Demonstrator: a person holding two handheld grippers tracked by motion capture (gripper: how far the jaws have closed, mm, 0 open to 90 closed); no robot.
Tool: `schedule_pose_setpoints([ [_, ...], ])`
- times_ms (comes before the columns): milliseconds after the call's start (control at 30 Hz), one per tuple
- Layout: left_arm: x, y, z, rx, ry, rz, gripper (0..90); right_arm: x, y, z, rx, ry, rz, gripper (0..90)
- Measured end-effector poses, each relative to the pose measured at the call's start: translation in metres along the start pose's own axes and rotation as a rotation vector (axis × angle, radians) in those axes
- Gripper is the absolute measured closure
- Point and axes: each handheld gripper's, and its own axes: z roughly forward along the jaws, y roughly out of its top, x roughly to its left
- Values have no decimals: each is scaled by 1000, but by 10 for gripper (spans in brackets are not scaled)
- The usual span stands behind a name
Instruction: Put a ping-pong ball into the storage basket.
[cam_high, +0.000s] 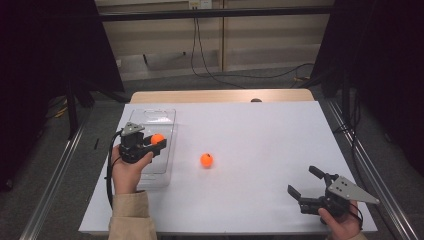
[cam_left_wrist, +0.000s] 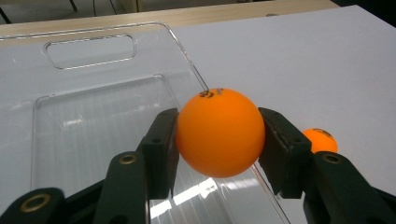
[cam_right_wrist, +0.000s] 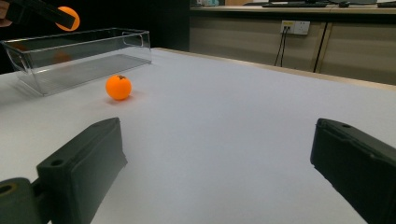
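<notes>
White tabletop: one orange ball (cam_left_wrist: 220, 132) is clamped in the left gripper (cam_high: 150, 142), held above the clear tray's (cam_high: 165, 116) right rim, not yet dropped in. A second ball (cam_high: 206, 160) waits on the table beside the tray. The right gripper (cam_high: 304, 182) rests wide, empty.

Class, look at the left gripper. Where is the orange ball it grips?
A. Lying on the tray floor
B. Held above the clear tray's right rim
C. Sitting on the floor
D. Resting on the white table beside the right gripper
B: the left gripper clamps the orange ball between its jaws, over the clear tray at its rim, off the tray floor.
</notes>
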Motion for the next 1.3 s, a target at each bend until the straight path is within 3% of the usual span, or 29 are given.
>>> schedule_pose_setpoints([
  [1300,9,-7,4,21,55,-11,507,0,0,0,-1,0,-2,28],
])
